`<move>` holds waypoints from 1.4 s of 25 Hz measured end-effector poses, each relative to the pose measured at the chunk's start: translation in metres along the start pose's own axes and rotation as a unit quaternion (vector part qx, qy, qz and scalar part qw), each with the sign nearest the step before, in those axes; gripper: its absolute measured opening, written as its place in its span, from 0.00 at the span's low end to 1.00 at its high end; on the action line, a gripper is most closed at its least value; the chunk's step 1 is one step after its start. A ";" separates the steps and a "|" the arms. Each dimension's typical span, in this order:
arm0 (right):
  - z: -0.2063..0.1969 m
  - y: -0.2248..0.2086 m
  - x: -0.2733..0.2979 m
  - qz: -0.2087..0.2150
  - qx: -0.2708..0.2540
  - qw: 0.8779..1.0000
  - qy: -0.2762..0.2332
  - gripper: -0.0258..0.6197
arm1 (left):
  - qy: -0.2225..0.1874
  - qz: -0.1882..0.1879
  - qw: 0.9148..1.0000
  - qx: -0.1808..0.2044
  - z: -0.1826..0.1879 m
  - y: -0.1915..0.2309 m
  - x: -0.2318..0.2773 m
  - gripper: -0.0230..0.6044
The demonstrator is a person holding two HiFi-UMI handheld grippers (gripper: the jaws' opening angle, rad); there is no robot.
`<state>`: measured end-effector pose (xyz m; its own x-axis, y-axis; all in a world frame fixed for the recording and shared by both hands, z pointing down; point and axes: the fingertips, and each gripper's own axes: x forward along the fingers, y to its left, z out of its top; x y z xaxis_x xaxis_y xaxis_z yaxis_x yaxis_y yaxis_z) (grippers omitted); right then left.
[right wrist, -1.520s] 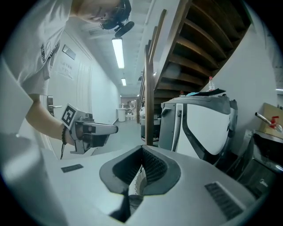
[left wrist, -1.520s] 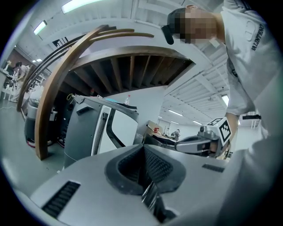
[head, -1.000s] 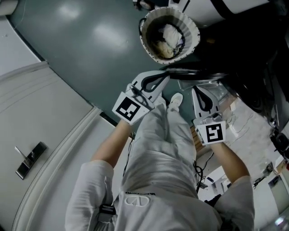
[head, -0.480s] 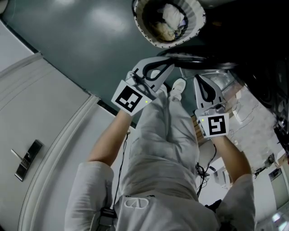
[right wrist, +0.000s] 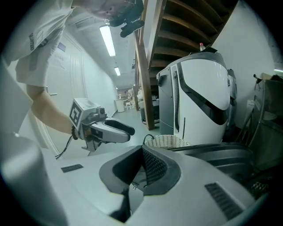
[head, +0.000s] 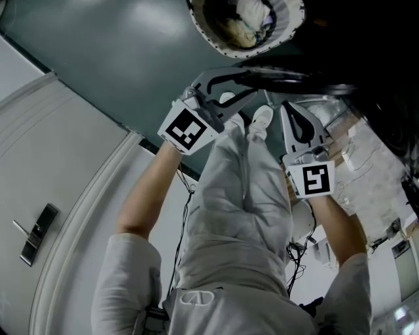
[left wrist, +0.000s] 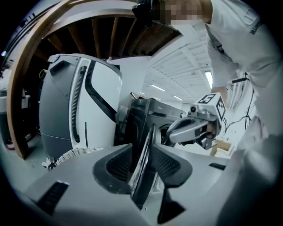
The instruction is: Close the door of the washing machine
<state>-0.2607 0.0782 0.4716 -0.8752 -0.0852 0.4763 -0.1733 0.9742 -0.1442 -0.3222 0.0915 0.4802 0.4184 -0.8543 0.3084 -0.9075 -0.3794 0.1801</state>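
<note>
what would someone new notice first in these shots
The left gripper, whose jaws have just been opening, straddles the dark edge of the washing machine door. In the head view, a white laundry basket of clothes sits at the top, beyond the person's grey trousers.

Laundry corner — washing machine [left wrist: 154, 112], wicker basket [right wrist: 167, 142] w/ clothes [head: 252, 13], tucked under wooden stairs [right wrist: 177, 17] by a lit corridor [right wrist: 121, 95].

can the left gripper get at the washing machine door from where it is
Likely yes. The jaws of the left gripper have just been opening, and the edge of the washing machine door stands between them, with nothing else in the gap. Its pads don't seem to press on it.
</note>
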 end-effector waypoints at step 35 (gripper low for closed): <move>-0.057 0.001 0.013 -0.034 0.025 0.999 0.004 0.06 | 0.146 -0.192 0.960 0.140 -0.088 -0.012 0.065 0.22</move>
<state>-0.2465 0.0898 0.5268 -0.8571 -0.1483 0.4933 -0.2544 0.9546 -0.1551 -0.2805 0.0723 0.5806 0.6801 -0.5114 0.5252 -0.6412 -0.7623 0.0880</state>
